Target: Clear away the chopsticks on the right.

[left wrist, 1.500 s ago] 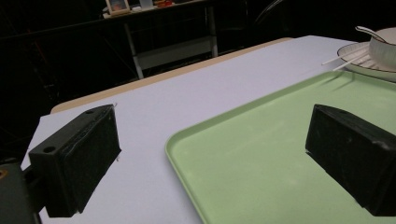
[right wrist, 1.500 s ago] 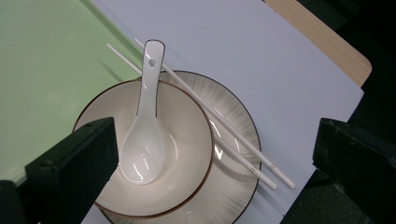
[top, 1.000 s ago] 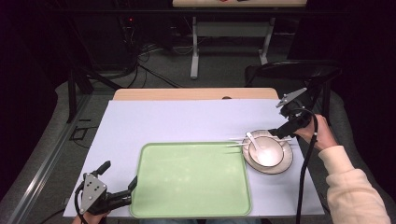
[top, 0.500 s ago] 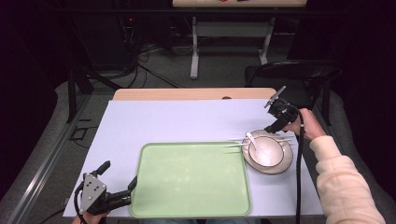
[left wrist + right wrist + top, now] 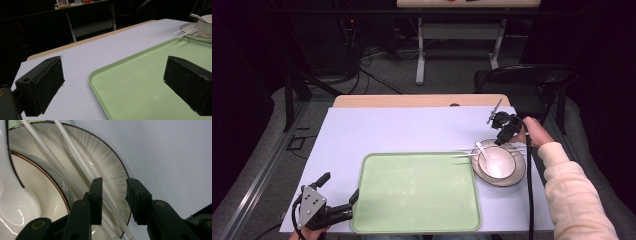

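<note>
Right gripper lowered since the earlier frames from above the far rim of the plate to just over that rim; jaws just closing, now narrowed with a clear gap between them. Held in the person's right hand, sleeve in pale pink fleece, jaws angled down and toward the near left. Seen in the right gripper view straddling one of the pair of thin white plastic chopsticks, which passes between the jaws; pads not seen pressing on it. Chopsticks laid side by side across the far part of the round beige ceramic plate with dark rim, their tips pointing away to the left over the white table cover.

Directly below and toward the near side of the right gripper: cream ceramic bowl standing on the plate, white ceramic spoon resting in it with its handle rising toward the gripper. Bowl wall close beside the left-hand jaw in the right gripper view.

Left gripper held low at the near left corner of the table, unmoved, jaws wide apart and holding nothing, spanning the near left corner of the pale green rectangular plastic tray. Tray lying between the two grippers, its right edge just beside the plate. Black folding chair beyond the table behind the right gripper.
</note>
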Demonstrator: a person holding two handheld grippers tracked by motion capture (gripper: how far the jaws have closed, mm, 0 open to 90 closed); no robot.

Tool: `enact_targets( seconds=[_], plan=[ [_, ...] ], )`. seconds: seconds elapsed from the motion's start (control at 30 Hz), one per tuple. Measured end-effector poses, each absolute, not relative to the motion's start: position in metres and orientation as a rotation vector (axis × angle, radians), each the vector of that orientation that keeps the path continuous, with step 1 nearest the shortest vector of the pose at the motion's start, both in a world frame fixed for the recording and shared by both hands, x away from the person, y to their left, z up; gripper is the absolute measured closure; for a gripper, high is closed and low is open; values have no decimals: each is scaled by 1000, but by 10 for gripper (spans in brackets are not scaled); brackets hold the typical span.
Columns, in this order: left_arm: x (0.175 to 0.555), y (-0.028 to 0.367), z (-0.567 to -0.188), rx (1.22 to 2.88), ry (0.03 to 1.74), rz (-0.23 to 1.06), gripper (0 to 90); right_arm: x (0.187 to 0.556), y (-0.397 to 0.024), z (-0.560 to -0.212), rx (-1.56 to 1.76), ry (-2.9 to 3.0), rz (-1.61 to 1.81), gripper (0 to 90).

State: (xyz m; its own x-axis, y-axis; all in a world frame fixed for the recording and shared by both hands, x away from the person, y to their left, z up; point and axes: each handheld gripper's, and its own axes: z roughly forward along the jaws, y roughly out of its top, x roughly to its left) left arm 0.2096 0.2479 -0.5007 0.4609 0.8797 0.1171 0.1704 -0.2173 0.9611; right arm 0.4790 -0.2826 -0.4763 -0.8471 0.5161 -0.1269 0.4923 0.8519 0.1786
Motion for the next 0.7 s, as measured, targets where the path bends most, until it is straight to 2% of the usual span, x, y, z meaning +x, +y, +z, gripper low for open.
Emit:
enact_targets(
  seconds=[0.33, 0.47, 0.7],
  plan=[
    [209, 248, -501, 1678, 915, 862, 27, 483, -277, -485, 733, 2925, 106, 700],
    [210, 248, -501, 1683, 915, 862, 27, 484, -275, -485, 692, 2941, 102, 747],
    [210, 248, -501, 1682, 916, 862, 27, 486, -276, -485, 674, 2969, 127, 747]
  ],
)
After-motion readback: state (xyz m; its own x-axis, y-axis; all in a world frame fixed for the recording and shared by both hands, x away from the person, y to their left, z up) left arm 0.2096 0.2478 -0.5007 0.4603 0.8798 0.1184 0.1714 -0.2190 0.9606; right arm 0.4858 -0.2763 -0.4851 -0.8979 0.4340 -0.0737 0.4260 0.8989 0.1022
